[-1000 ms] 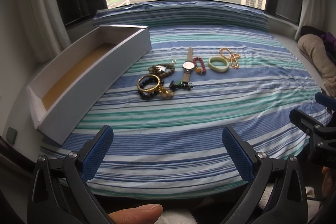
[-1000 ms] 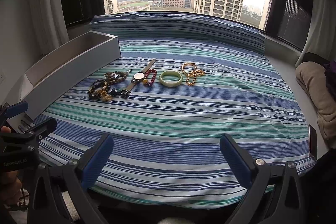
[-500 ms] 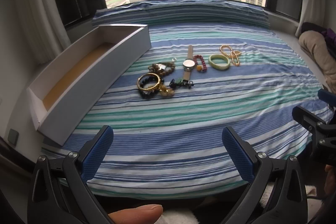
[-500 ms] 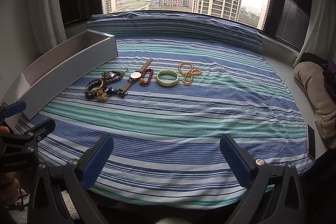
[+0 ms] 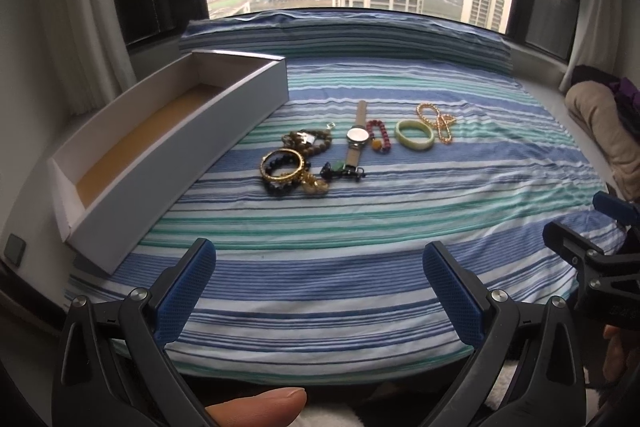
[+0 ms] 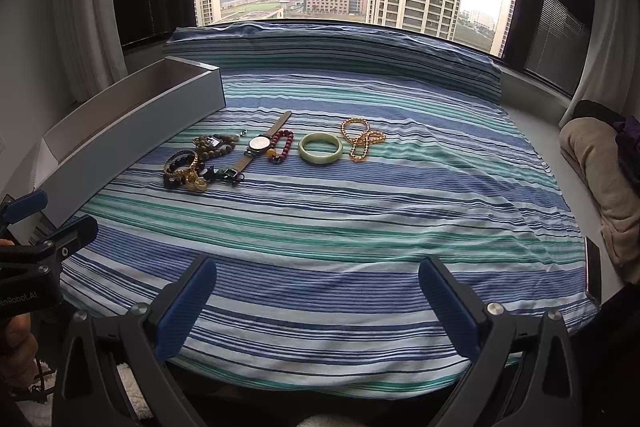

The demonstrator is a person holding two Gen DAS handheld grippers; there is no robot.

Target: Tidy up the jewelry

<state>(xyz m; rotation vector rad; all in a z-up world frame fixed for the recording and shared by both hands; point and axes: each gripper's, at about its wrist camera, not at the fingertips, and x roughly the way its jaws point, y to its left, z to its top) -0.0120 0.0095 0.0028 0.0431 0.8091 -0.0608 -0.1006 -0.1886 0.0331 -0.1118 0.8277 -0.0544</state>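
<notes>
Left gripper [image 5: 319,281] and right gripper [image 6: 318,297] both spread wide, holding nothing, textured blue pads at bottom of frame over a striped bedsheet [image 5: 360,235]. Jewelry lies mid-frame: smooth green bangle [image 6: 320,148], gold chain [image 6: 361,139], watch [image 6: 259,143] with flat strap, red bead bracelet [image 6: 282,145], tangled gold and dark beaded pile [image 6: 188,169]. Long white cardboard box [image 5: 168,147], open, brown floor, at left.

Bare striped sheet [image 6: 320,227] up to the jewelry [image 6: 256,151]; white box [image 5: 168,143] along its left.
</notes>
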